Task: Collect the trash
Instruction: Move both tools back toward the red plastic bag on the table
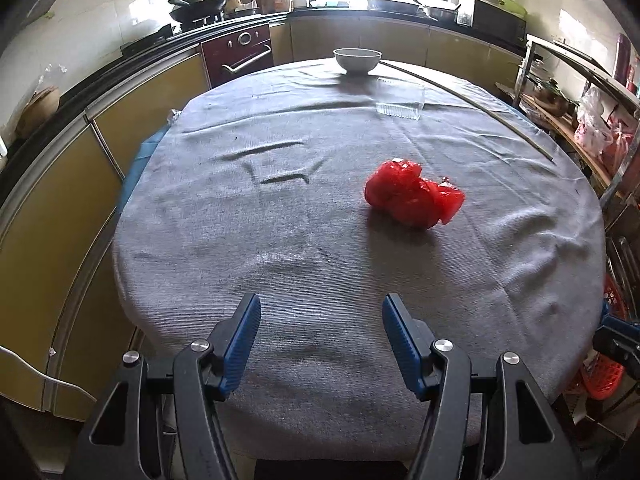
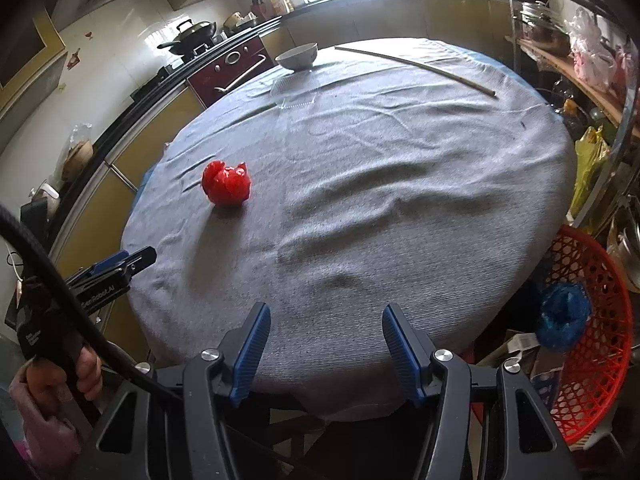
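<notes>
A crumpled red plastic bag (image 1: 412, 196) (image 2: 226, 184) lies on the grey tablecloth (image 1: 280, 240) (image 2: 360, 200) of a round table. My left gripper (image 1: 321, 312) hovers open over the table's near part, short of the bag and a little left of it, with nothing between its blue pads. My right gripper (image 2: 326, 320) is open and empty too, above the near edge, with the bag far off to its upper left. In the right wrist view a hand holds the left gripper (image 2: 120, 266) at the table's left edge. A red mesh basket (image 2: 592, 340) beside the table holds a crumpled blue bag (image 2: 562, 316).
A white bowl (image 1: 357, 60) (image 2: 298, 56), a clear plastic tray (image 1: 400, 100) (image 2: 294, 88) and a long thin stick (image 1: 480, 100) (image 2: 416, 66) lie at the table's far side. Kitchen cabinets and an oven (image 1: 238, 54) run along the left; a cluttered shelf (image 1: 580, 92) stands on the right.
</notes>
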{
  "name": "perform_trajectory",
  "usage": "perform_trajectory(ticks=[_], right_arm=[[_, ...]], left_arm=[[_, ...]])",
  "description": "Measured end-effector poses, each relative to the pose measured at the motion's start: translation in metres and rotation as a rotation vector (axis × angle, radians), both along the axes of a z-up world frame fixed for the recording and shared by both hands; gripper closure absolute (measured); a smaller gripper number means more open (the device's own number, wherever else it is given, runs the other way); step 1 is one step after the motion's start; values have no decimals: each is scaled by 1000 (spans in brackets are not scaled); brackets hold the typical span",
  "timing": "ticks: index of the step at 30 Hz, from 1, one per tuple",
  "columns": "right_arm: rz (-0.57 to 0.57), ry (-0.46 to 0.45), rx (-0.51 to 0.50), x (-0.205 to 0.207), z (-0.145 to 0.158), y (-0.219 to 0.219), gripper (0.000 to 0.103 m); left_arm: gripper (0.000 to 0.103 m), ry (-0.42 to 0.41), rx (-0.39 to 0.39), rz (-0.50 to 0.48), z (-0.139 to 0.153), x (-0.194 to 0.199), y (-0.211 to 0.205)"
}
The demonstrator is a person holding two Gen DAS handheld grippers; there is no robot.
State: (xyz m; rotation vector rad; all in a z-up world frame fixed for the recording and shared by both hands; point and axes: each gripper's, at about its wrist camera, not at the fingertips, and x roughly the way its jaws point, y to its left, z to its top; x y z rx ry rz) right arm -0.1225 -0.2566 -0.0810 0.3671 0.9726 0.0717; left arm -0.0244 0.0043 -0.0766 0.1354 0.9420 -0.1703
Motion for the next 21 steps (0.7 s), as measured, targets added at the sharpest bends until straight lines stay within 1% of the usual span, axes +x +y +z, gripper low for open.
perform_trajectory(ticks=[3,5,8,11,13,15,18,19,21], right_arm=[[9,-7,8,3,-4,3,41],[17,-27,-8,6,-4,6,41],[11,-103,-63,23,-3,8,40],[-10,-190,-140,52,-4,4,35],[-27,-218,-159,71,-8,-2,34],[-51,-227,-156,90,-13,-11,34],[-91,-229,-127,109,-22,-23,34],[-107,-225,-98,115,-27,-28,34],[-133,-206,-71,119,-31,-30,34]], left_arm=[[39,13,-4,-5,-4,4,0],[39,24,-8,-2,-7,8,0],[39,39,-15,12,-10,12,2],[39,33,-19,20,-10,16,2],[39,24,-24,25,-10,19,3],[38,14,-29,33,-10,23,3],[31,-4,-22,50,-11,28,2],[31,-8,-15,55,-11,30,1],[31,-15,-9,56,-11,32,0]])
